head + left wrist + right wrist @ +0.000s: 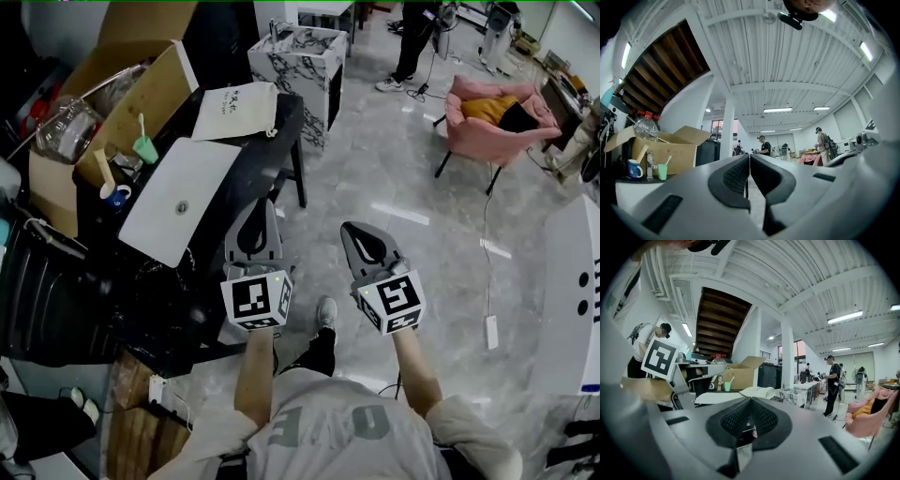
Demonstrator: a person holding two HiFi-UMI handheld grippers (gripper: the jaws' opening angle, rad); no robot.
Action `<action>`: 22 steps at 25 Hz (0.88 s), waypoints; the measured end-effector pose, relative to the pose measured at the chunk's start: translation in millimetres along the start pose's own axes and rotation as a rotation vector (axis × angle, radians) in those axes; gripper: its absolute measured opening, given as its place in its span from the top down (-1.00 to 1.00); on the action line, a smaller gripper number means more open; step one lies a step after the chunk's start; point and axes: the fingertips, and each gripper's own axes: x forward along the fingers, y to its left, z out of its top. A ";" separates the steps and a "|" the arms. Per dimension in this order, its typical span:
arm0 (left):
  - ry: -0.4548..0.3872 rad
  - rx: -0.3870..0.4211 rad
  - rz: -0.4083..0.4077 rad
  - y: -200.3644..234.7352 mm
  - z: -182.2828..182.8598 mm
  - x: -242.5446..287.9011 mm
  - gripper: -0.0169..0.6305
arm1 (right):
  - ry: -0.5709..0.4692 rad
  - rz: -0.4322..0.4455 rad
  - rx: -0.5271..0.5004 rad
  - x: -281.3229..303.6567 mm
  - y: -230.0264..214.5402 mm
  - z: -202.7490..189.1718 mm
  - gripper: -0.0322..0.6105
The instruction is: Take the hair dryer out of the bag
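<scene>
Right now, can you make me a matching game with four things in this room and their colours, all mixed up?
Things:
1. drawstring bag
2. armchair
3. small cup
4. open box

Colours:
A. pink
B. brown
C. white
D. green

Pairs: 1-C, 2-A, 3-D, 4-B

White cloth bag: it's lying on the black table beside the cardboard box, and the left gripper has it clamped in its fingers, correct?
Not quite. The white cloth bag does lie on the black table beside the cardboard box, but the left gripper does not hold it. The left gripper view shows its fingers shut together with nothing between them.
</scene>
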 end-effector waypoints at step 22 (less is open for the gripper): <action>0.011 -0.014 0.214 70.5 -11.9 121.0 0.85 | -0.072 0.148 0.060 155.3 -83.7 36.1 0.80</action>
